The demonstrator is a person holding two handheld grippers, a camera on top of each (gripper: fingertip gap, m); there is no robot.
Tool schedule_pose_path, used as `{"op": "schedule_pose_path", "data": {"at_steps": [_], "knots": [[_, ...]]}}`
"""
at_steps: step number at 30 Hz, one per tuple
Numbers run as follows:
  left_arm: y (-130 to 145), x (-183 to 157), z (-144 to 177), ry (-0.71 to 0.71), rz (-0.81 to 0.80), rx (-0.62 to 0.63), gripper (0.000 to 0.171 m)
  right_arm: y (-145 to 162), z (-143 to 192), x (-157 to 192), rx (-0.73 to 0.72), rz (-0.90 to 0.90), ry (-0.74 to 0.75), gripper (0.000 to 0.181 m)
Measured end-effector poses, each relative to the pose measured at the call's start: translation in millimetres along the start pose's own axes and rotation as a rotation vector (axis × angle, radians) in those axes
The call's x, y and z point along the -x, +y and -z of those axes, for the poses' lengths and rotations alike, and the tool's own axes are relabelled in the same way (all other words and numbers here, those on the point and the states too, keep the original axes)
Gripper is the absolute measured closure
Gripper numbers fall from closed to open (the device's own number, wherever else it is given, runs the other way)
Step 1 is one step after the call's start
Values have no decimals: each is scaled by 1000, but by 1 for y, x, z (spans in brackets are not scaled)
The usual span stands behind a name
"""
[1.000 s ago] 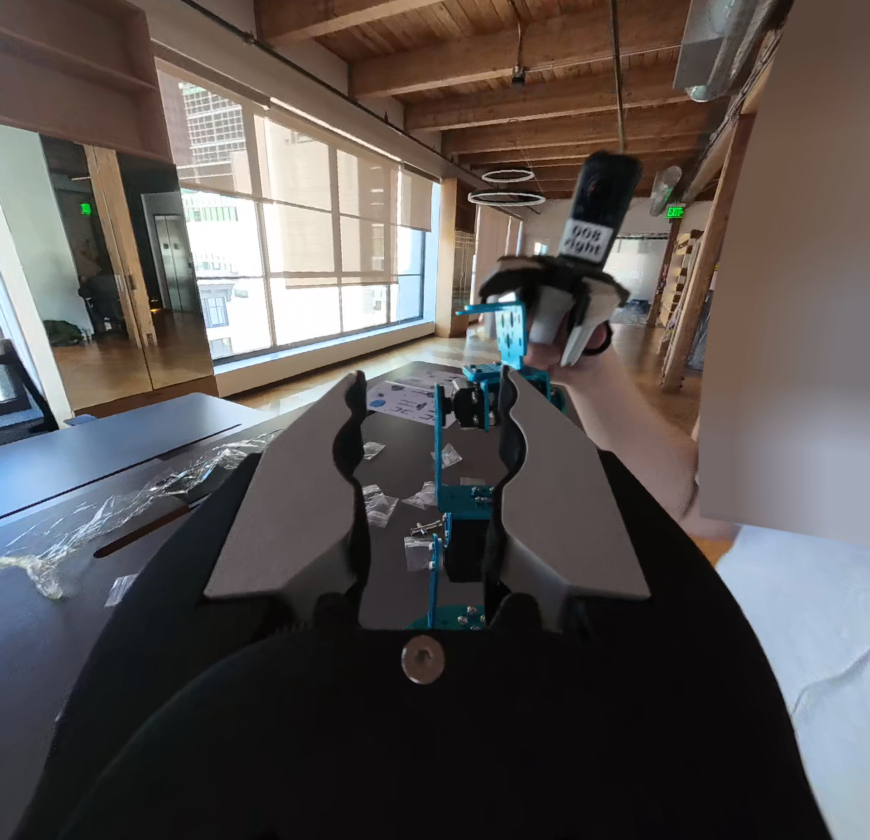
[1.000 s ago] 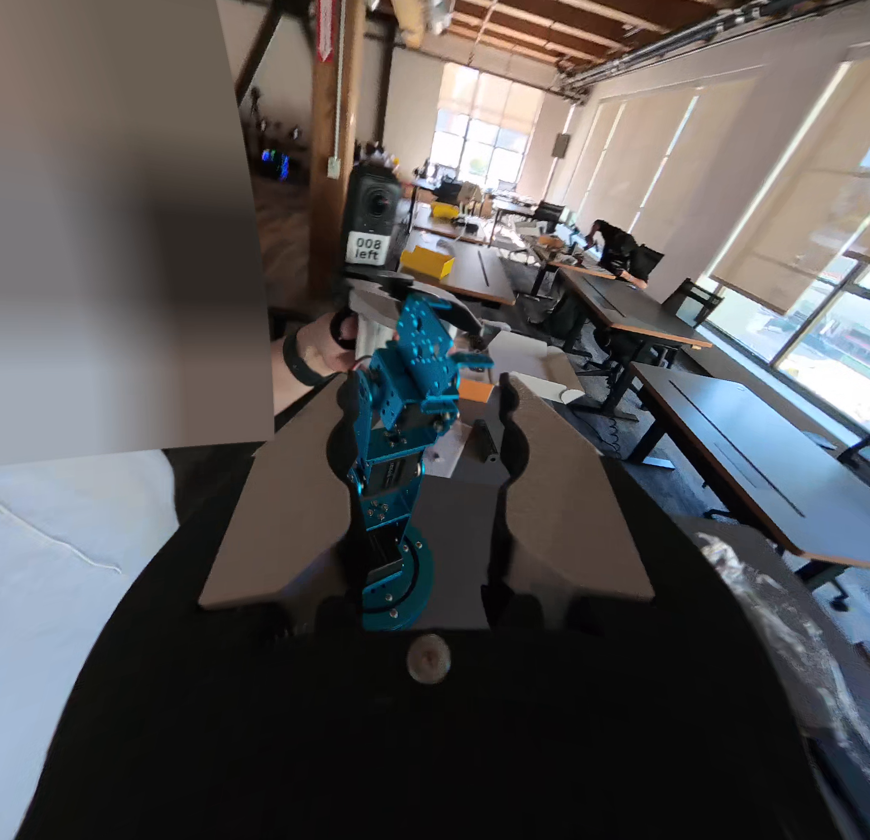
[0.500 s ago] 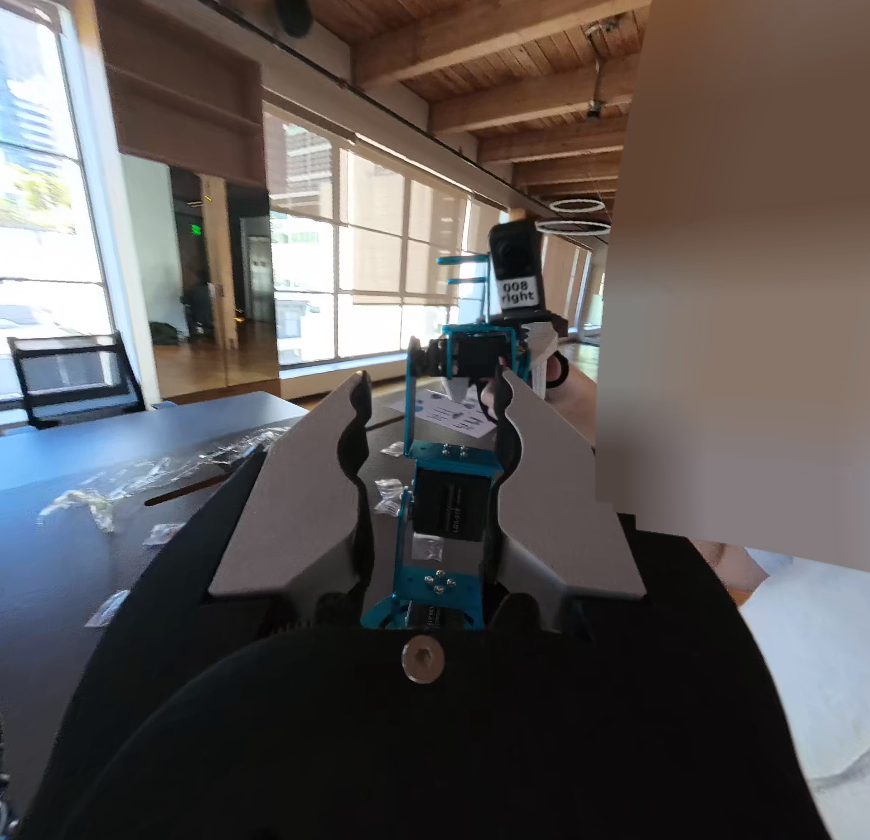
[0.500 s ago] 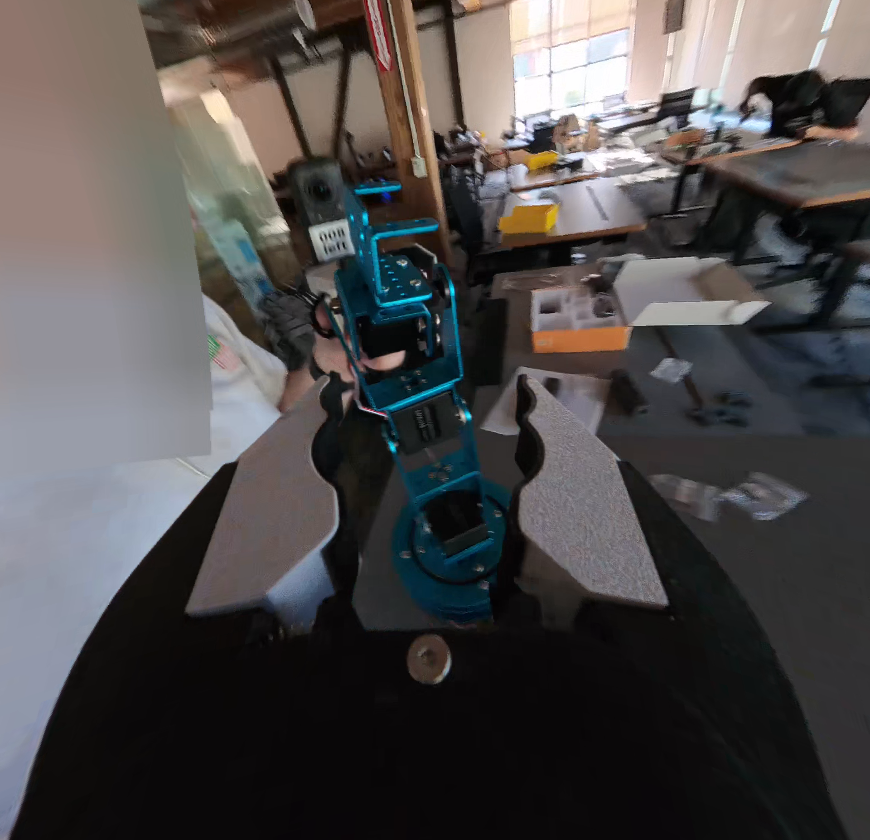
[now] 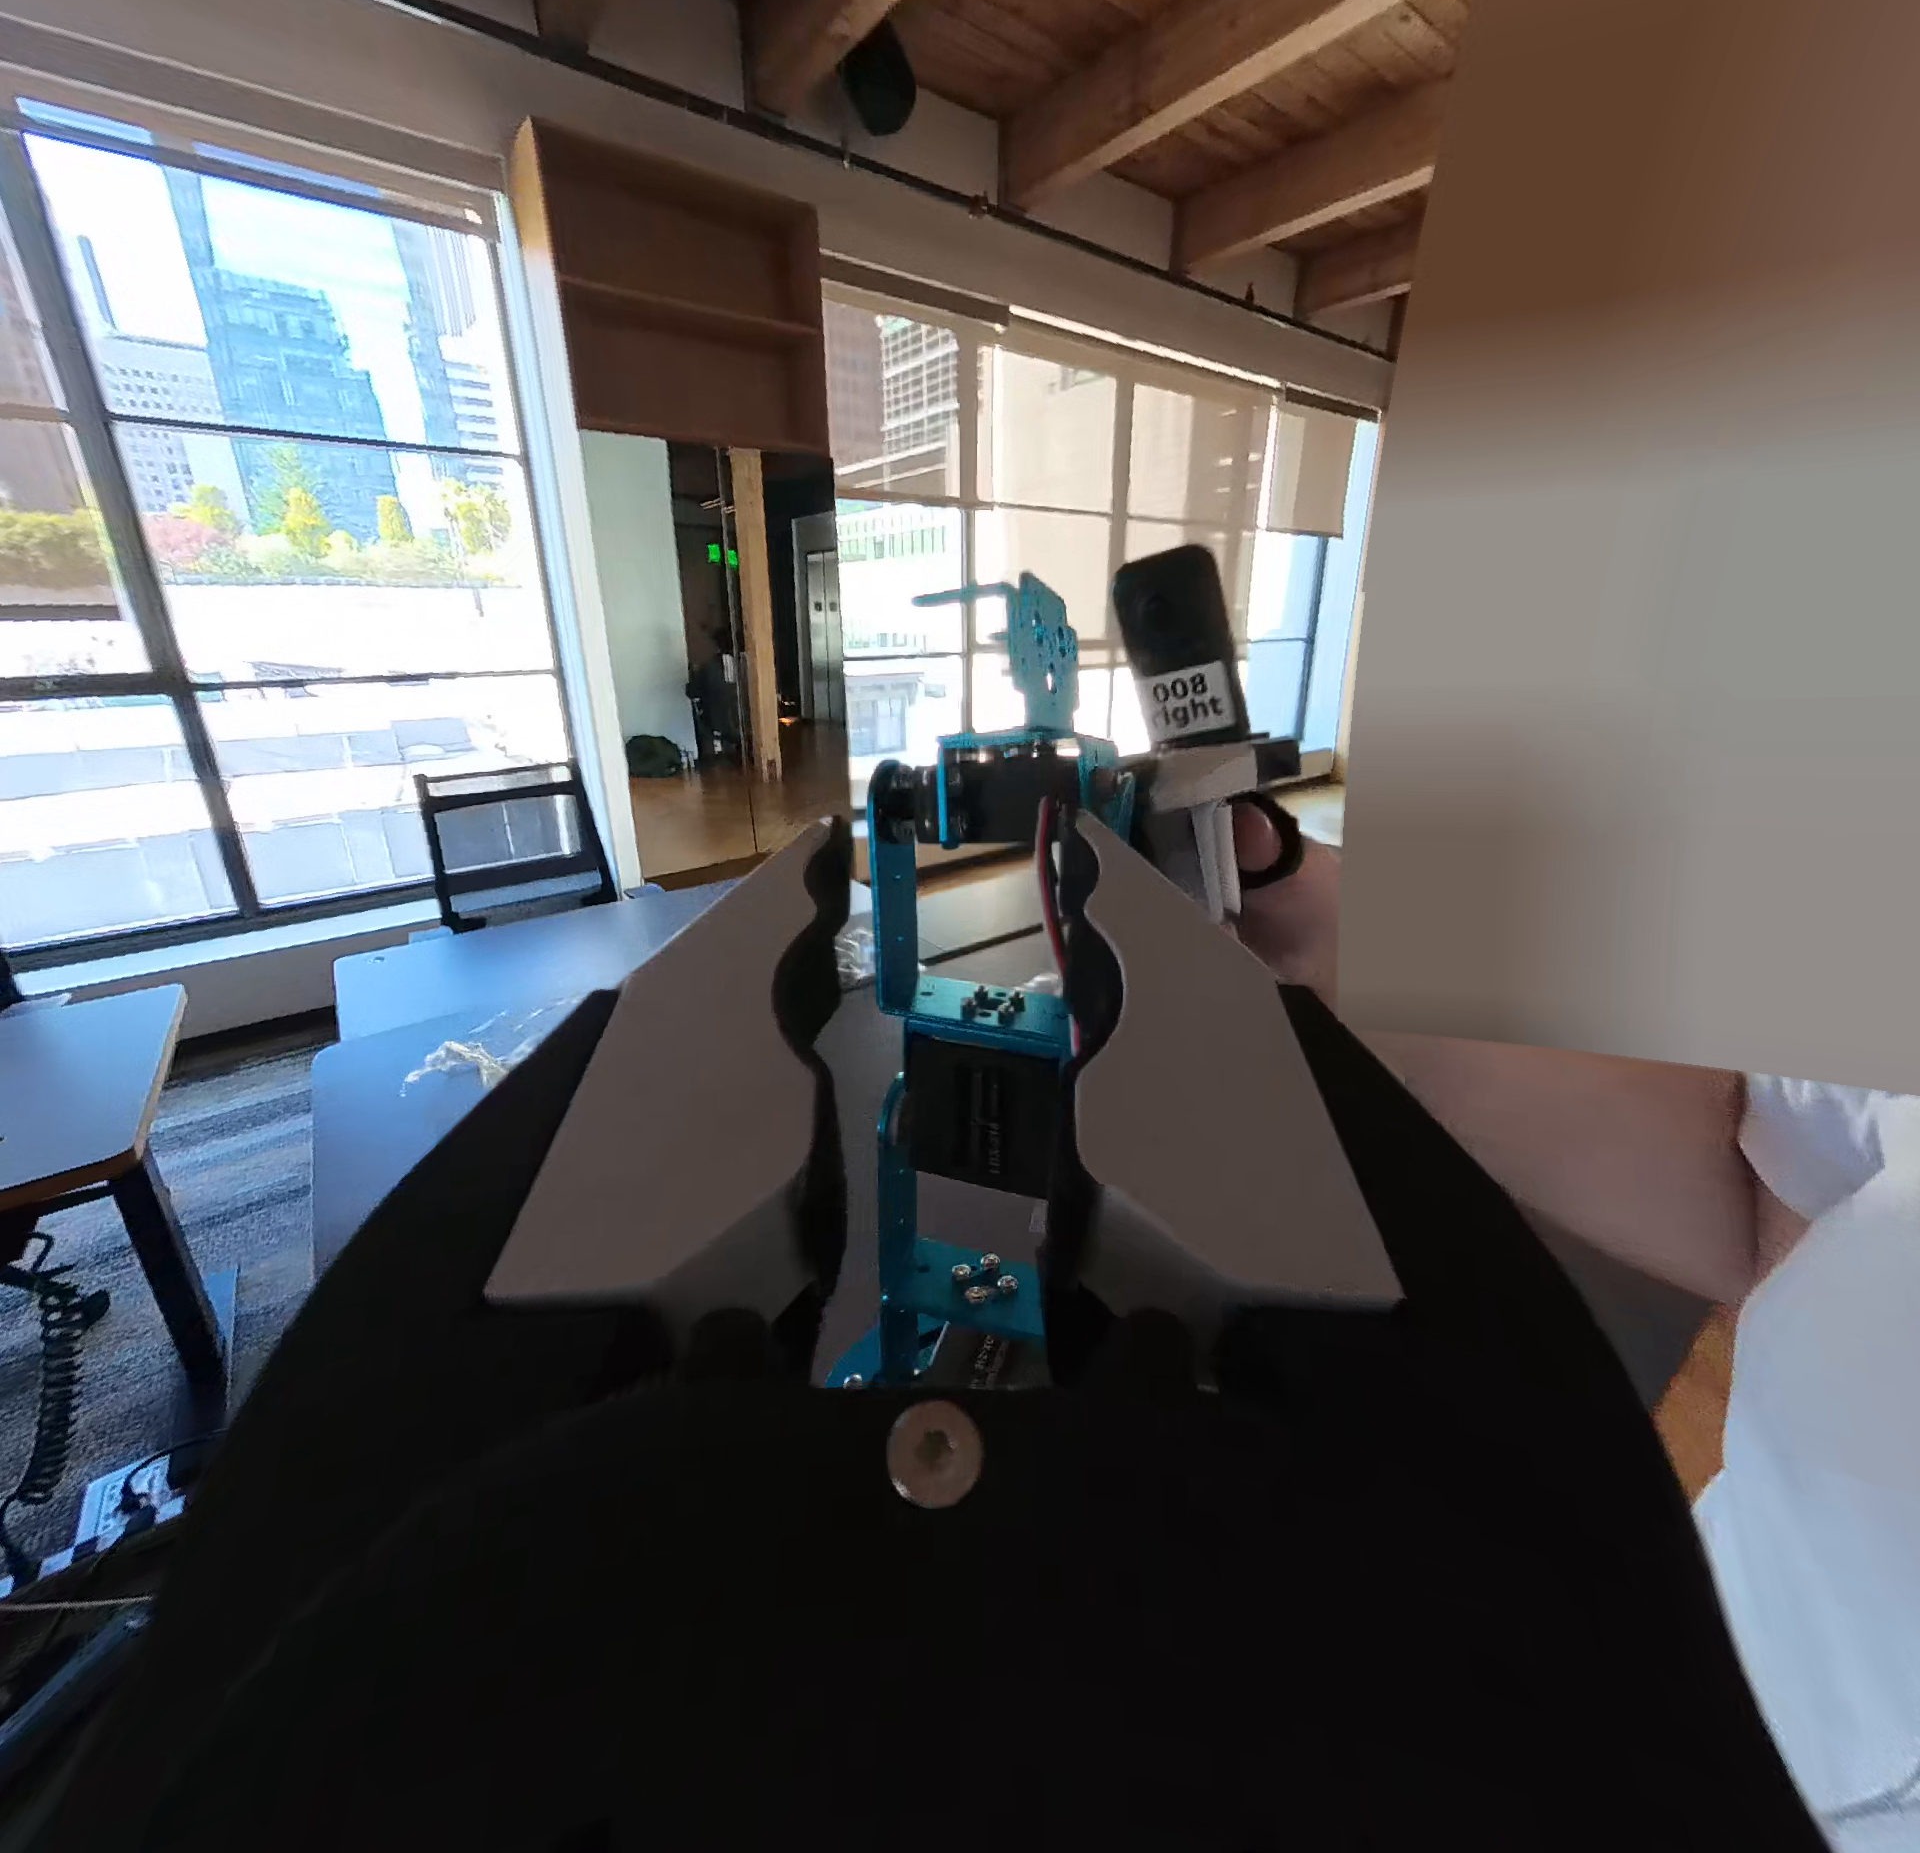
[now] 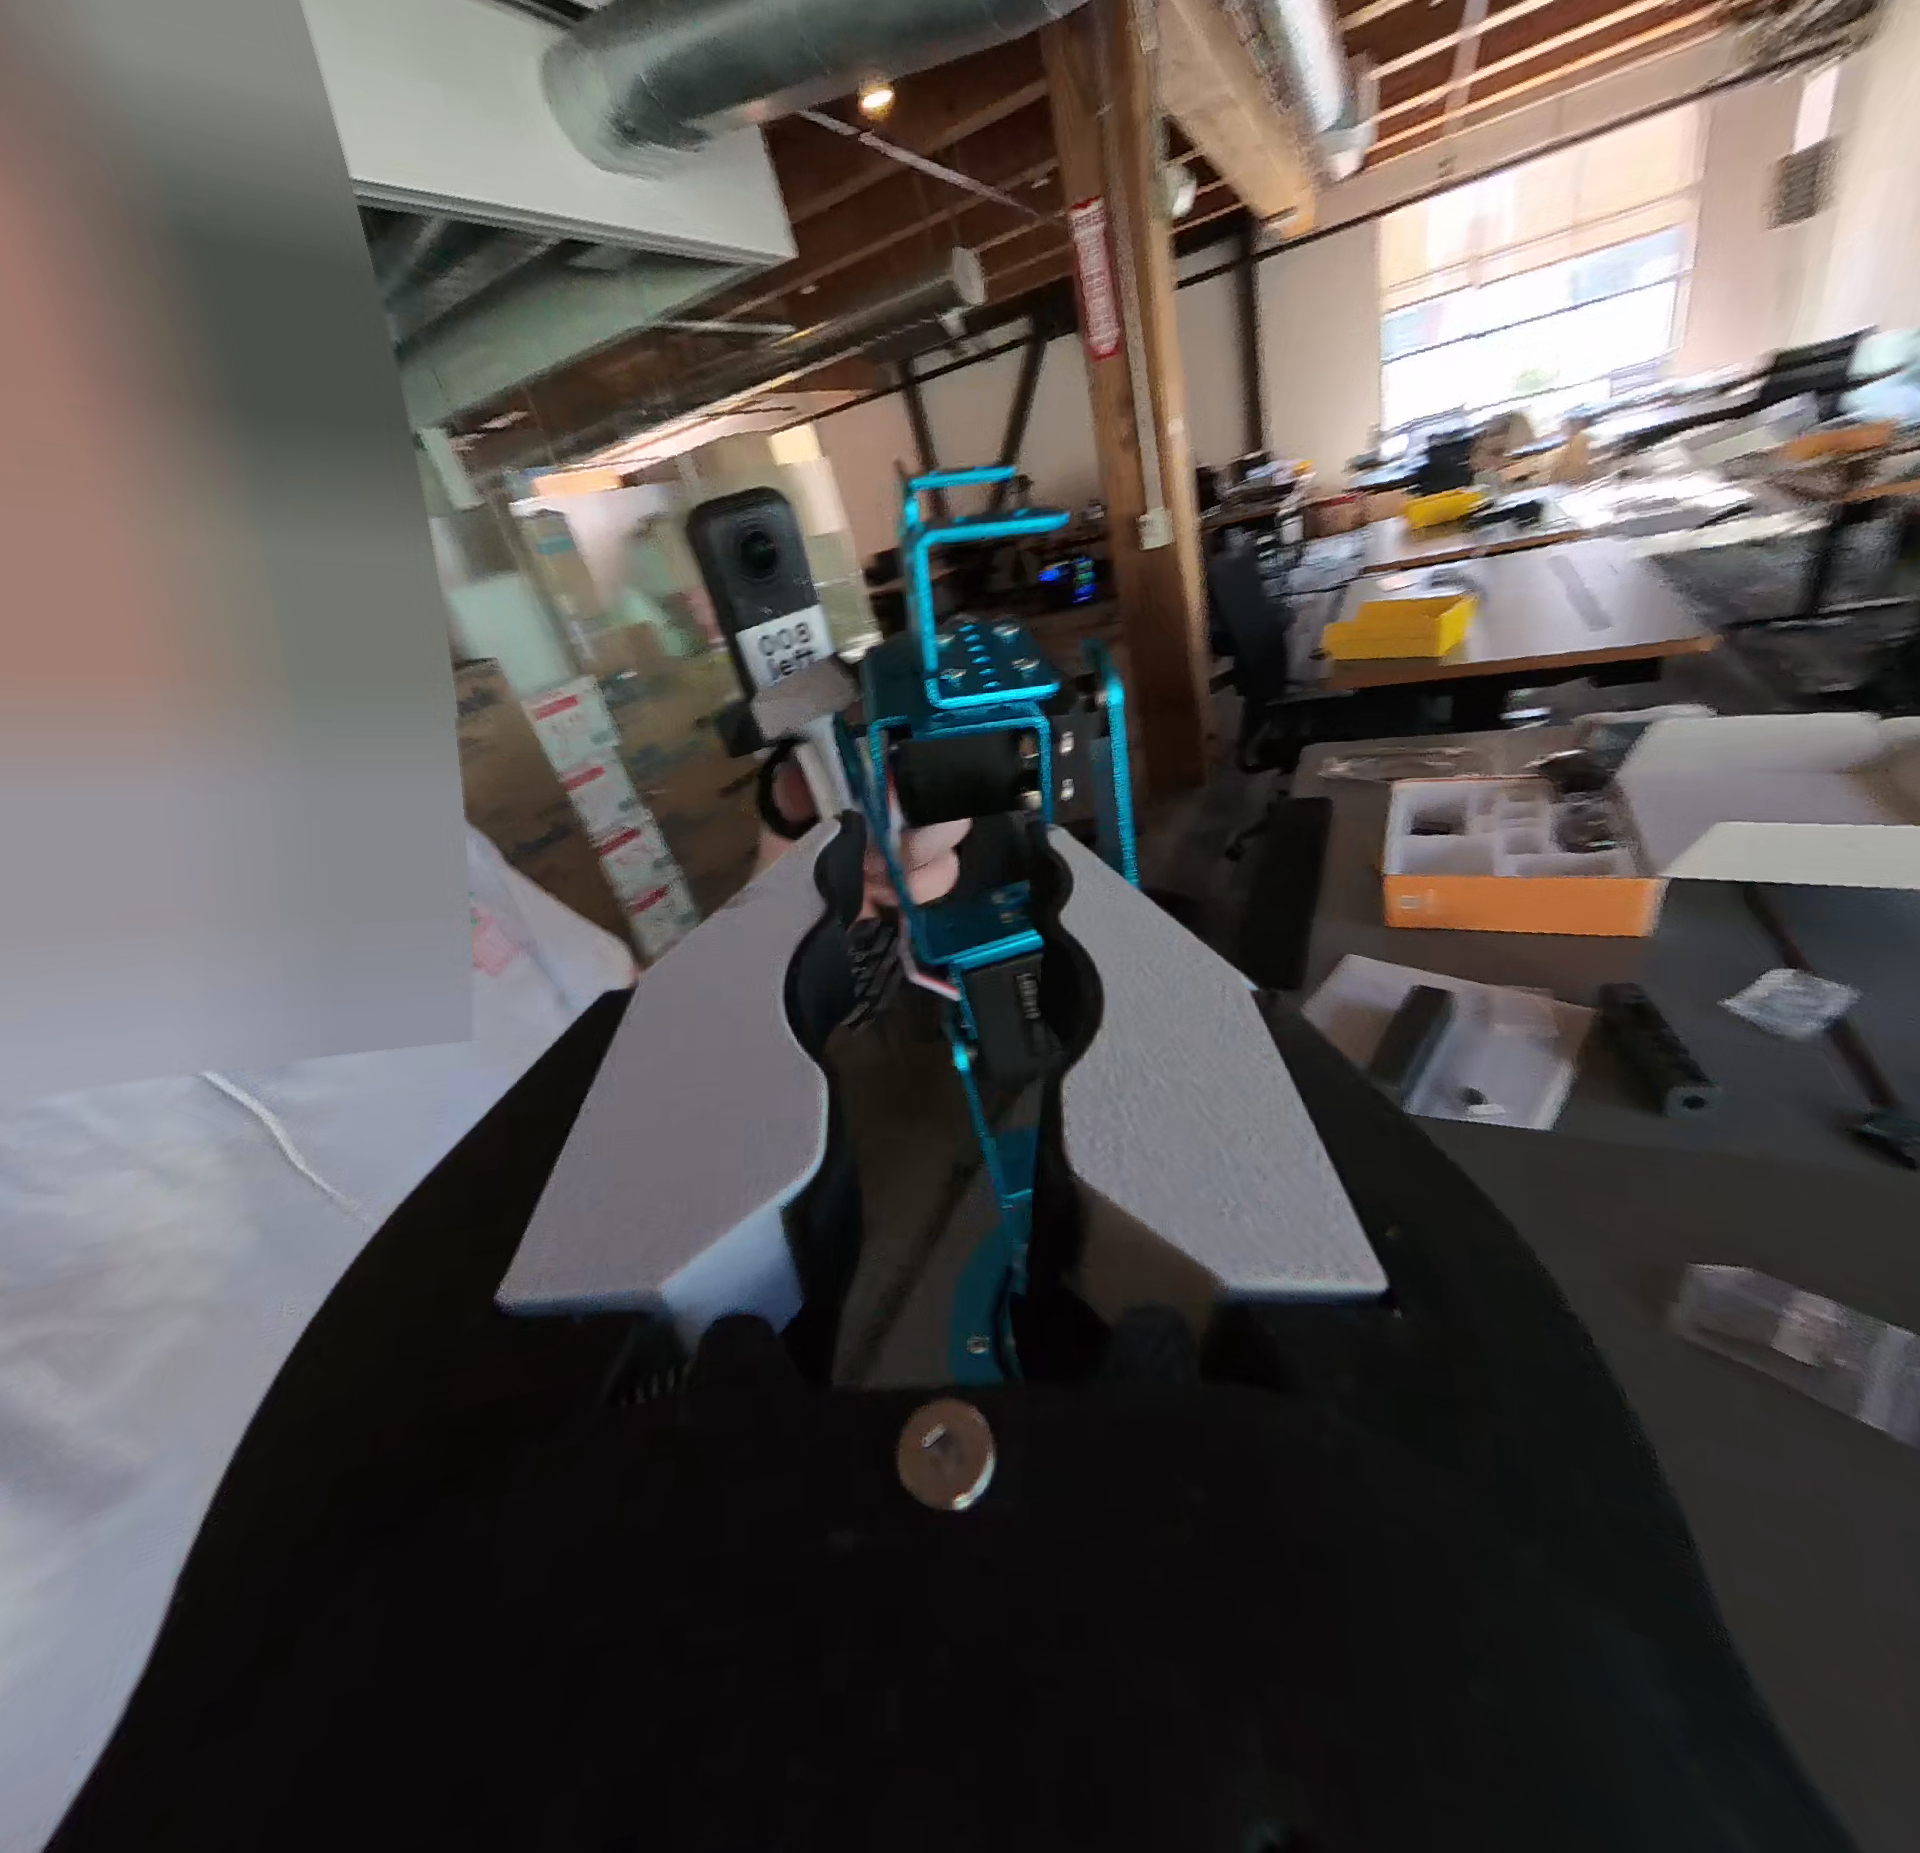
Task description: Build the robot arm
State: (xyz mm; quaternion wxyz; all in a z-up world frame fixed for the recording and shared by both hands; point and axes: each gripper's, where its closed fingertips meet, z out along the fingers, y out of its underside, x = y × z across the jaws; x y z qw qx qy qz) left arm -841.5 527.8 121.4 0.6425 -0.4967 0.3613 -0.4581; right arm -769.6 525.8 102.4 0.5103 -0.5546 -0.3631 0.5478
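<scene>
Between the two grey fingers (image 5: 1195, 1097) of my left gripper (image 5: 951, 858), in the left wrist view, stands one blue metal bracket assembly (image 5: 966, 1034) with black servo blocks. Its long axis runs along the fingers, away from the camera. The jaws sit close on both its sides, so I judge them clamped on it. Beyond its far end I see the other gripper, with one black camera (image 5: 1179, 650) and a hand (image 5: 1283, 899).

Ahead of my right gripper (image 6: 951, 858), in the right wrist view, the same assembly (image 6: 982, 982) lies lengthwise between the fingers, touching the right finger (image 6: 1174, 1107); this grip also looks clenched. Both grippers are equally near. On the grey table (image 6: 1621, 1221) I count one orange box (image 6: 1517, 868) and one white tray (image 6: 1455, 1050).
</scene>
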Motion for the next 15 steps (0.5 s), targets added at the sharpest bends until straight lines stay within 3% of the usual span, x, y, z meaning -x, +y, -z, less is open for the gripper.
{"op": "schedule_pose_path", "data": {"at_steps": [3,5,8,11,15], "knots": [[13,4,-8,72,36,26,128,-18,5,-12,-13,59,128,125],[14,3,-10,137,98,6,127,-22,0,-16,47,-39,155,114],[11,3,-4,197,116,-52,127,-17,-3,-6,99,-313,141,108],[10,6,0,255,145,-85,128,-9,1,1,85,-471,210,107],[11,7,-10,311,168,-51,126,-1,1,-12,95,-497,278,106]]}}
